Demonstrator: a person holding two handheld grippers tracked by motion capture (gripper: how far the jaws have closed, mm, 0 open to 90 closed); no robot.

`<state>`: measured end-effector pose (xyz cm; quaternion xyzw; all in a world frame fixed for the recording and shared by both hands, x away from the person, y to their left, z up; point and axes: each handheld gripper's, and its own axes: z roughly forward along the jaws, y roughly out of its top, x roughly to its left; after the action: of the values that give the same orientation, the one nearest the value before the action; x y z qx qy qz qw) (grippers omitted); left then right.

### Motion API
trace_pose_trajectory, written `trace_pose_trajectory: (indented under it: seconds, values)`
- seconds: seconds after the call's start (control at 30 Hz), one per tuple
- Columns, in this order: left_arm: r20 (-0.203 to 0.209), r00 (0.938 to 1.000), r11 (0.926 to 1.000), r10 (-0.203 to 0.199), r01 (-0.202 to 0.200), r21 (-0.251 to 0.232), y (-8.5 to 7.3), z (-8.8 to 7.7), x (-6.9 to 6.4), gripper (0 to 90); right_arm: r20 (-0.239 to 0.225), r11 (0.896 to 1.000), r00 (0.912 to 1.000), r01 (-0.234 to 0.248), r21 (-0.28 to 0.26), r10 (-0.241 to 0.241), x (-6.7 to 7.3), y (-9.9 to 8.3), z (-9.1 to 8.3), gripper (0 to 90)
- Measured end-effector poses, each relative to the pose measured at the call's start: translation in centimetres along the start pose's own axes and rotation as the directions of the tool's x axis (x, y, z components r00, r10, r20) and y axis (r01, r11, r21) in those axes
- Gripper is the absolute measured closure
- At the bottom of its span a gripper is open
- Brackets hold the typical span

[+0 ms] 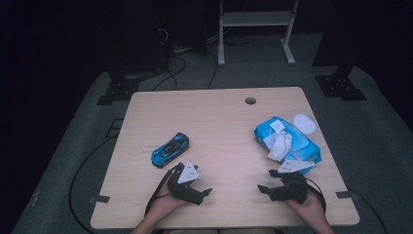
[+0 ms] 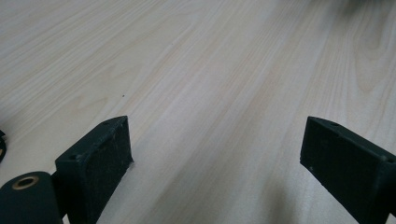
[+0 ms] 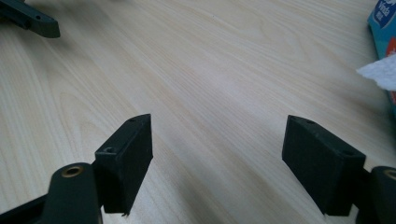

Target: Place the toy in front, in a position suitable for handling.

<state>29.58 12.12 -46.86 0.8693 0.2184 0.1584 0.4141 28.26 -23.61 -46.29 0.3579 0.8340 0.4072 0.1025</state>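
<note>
A pale wood table [image 1: 219, 126] stands in a dark room. Nearest, the left gripper [image 1: 199, 193] and right gripper [image 1: 267, 189] rest spread, holding nothing. Just beyond the right gripper lies the wipes pack [image 1: 288, 141], a wipe [image 1: 280, 146] sticking up: soft and light, likely best pinched at its free tip. The toy car [image 1: 169, 149] sits left of the pack.

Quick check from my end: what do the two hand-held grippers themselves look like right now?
Both are black. The left hand-held gripper and the right hand-held gripper each carry a pale grey three-cornered plate on top, and a black cable trails from each. Up close, each has two blocky black jaws with flat matte pads and brass-ringed pivot holes. No sleeves are visible.
</note>
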Motion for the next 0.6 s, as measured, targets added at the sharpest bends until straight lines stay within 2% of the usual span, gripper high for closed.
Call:
trace_pose_trajectory:
  seconds: [0.07,0.27,0.3,0.33,0.4,0.5,0.53,0.57,0.6]
  values:
    - [-0.006,0.9999,0.9999,0.01,-0.01,0.004,0.1,-0.1,0.2,8.5,0.001,1.0,1.0,-0.006,-0.002,0.006,-0.1,-0.1,-0.1,23.6]
    - [-0.015,0.9999,0.9999,0.004,-0.004,-0.01,0.6,-0.4,0.7,8.5,0.007,1.0,0.9998,-0.021,-0.01,0.021,-0.1,-0.3,-0.4,23.6]
    - [-0.019,0.9998,0.9999,0.004,-0.004,-0.013,0.6,-0.4,0.8,8.5,0.01,1.0,0.9997,-0.02,-0.012,0.02,-0.1,-0.4,-0.4,23.6]
    - [-0.041,0.999,0.9997,0.016,-0.016,-0.016,0.8,-0.8,1.2,8.5,0.014,0.999,0.9995,-0.029,-0.019,0.029,-0.1,-0.5,-0.6,23.6]
    - [-0.048,0.9987,0.9996,0.018,-0.019,-0.02,0.8,-1.0,1.4,8.5,0.018,0.999,0.9991,-0.038,-0.025,0.039,-0.1,-0.6,-0.7,23.6]
    - [-0.074,0.9973,0.9992,0.0,-0.003,-0.039,0.9,-1.7,2.3,8.5,0.021,0.998,0.9987,-0.046,-0.031,0.047,-0.1,-0.7,-0.8,23.6]
    - [-0.092,0.9957,0.999,-0.007,0.002,-0.045,0.9,-2.2,3.0,8.5,0.026,0.998,0.9986,-0.045,-0.033,0.046,0.0,-0.7,-1.0,22.8]
    - [-0.092,0.9957,0.999,-0.007,0.002,-0.045,0.9,-2.2,3.0,8.4,0.026,0.998,0.9986,-0.045,-0.033,0.046,0.0,-0.7,-1.0,22.8]
    - [-0.099,0.9949,0.9989,-0.022,0.018,-0.043,0.7,-2.8,4.0,8.1,0.03,0.998,0.9984,-0.048,-0.037,0.049,0.2,-0.6,-1.0,22.7]
